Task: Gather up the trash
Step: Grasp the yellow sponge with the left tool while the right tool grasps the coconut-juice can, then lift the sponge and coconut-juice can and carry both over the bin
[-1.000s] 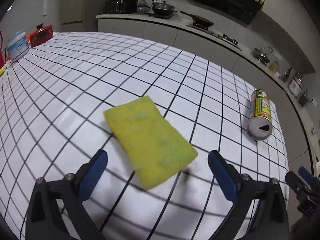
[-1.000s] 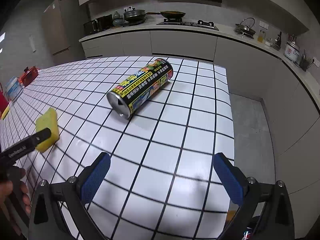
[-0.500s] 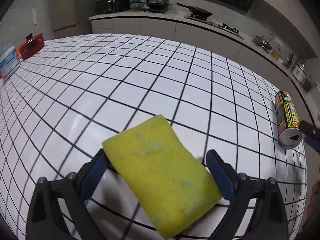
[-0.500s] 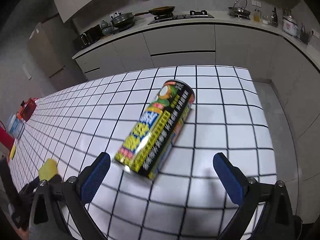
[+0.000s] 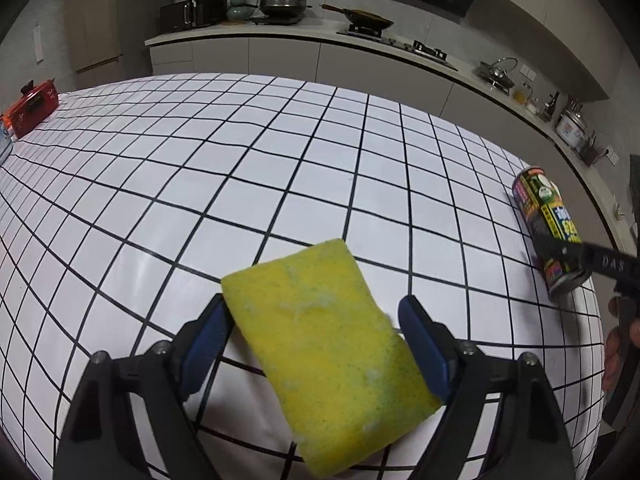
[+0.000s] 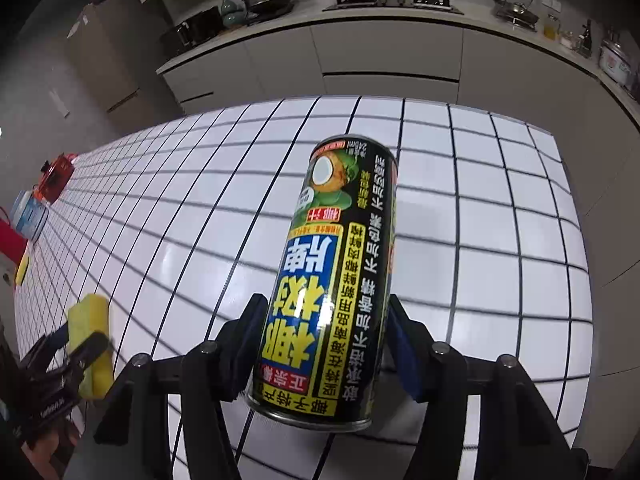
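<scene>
1. A white-tiled worktop [image 5: 280, 168] with a black grid of lines fills both wrist views, backed by a grey kitchen counter [image 5: 360, 46] carrying a lidded pot [image 5: 283, 2] and a frying pan [image 5: 366, 20].
2. The left gripper [image 5: 312, 344] straddles a yellow sponge [image 5: 328, 352] lying flat on the worktop; its blue-padded jaws sit at the sponge's two long edges, the left pad touching, the right one just beside the edge, so a firm grip cannot be confirmed.
3. The right gripper [image 6: 324, 344] has its jaws narrowed against both sides of a black and yellow drink can [image 6: 332, 288], which lies on its side near the worktop's edge, well to the right of the sponge, its base toward the camera.
4. Far to the left of the sponge, at the worktop's other end, stand a small red container [image 5: 34, 106] and, seen from the right wrist, a blue-and-white tub [image 6: 28, 214].
</scene>
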`<state>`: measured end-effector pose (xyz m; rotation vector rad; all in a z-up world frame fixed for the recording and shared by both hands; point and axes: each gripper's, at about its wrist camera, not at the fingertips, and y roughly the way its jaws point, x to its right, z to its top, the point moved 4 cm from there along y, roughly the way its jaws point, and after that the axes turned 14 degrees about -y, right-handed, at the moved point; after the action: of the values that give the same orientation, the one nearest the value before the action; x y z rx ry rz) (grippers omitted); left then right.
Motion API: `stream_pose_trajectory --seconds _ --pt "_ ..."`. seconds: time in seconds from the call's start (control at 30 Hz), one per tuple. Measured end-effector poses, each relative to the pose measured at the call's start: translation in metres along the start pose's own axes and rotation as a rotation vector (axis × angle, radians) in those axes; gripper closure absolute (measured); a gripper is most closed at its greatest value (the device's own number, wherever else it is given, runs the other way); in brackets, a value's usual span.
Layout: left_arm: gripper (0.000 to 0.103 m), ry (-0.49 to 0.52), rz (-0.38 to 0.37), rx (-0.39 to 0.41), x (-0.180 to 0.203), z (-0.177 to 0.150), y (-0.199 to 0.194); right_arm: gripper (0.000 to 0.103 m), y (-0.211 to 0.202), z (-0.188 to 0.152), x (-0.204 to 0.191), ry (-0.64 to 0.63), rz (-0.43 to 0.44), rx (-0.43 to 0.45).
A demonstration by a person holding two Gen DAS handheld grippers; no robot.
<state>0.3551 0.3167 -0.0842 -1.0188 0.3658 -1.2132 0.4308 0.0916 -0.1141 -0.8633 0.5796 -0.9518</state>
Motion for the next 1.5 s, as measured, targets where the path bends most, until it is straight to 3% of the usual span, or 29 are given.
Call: stream_pose_trajectory --seconds 0.13,0.27,0.4,0.47,0.5,0.63,0.77,0.8,0.83,0.87,0.97,1.5 --pt "0.018 0.006 0.019 0.006 0.001 0.001 0.001 0.028 -0.001 0.005 0.002 0.010 -0.026 0.009" --pt "0.016 -0.054 0.063 0.028 -0.007 -0.002 -0.001 0.028 0.003 0.018 0.008 0.023 -0.058 0.001" --pt "0.015 -0.038 0.086 0.050 -0.007 -0.007 -0.001 0.028 0.009 0.020 0.006 -0.013 -0.082 -0.029" --pt "0.017 -0.037 0.085 0.052 -0.007 -0.007 -0.001 0.042 0.005 0.015 0.003 -0.031 -0.100 -0.020" --pt "0.018 -0.034 0.089 0.054 -0.007 -0.007 -0.001 0.044 0.005 0.014 0.000 -0.040 -0.112 -0.018" --pt "0.024 -0.023 0.092 0.042 -0.005 -0.006 -0.002 0.045 -0.001 0.005 0.000 -0.039 -0.117 -0.014" --pt "0.016 0.010 0.125 0.030 0.000 -0.008 0.003 0.040 0.002 0.009 0.003 -0.037 -0.128 -0.025" --pt "0.020 0.021 0.093 0.030 0.001 -0.009 0.001 0.042 0.003 0.009 -0.001 -0.046 -0.127 -0.027" --pt "0.034 0.041 0.081 0.034 0.002 -0.010 -0.001 0.046 0.002 0.007 -0.003 -0.058 -0.123 -0.027" --pt "0.040 0.059 0.065 0.030 0.004 -0.011 -0.003 0.046 0.000 0.004 -0.006 -0.066 -0.104 -0.025" --pt "0.047 0.068 0.016 0.025 0.006 -0.013 -0.007 0.047 -0.005 -0.006 -0.010 -0.062 -0.087 -0.007" --pt "0.047 0.099 -0.052 0.077 0.038 -0.028 -0.033 0.048 -0.046 -0.038 -0.015 -0.062 -0.074 0.067"
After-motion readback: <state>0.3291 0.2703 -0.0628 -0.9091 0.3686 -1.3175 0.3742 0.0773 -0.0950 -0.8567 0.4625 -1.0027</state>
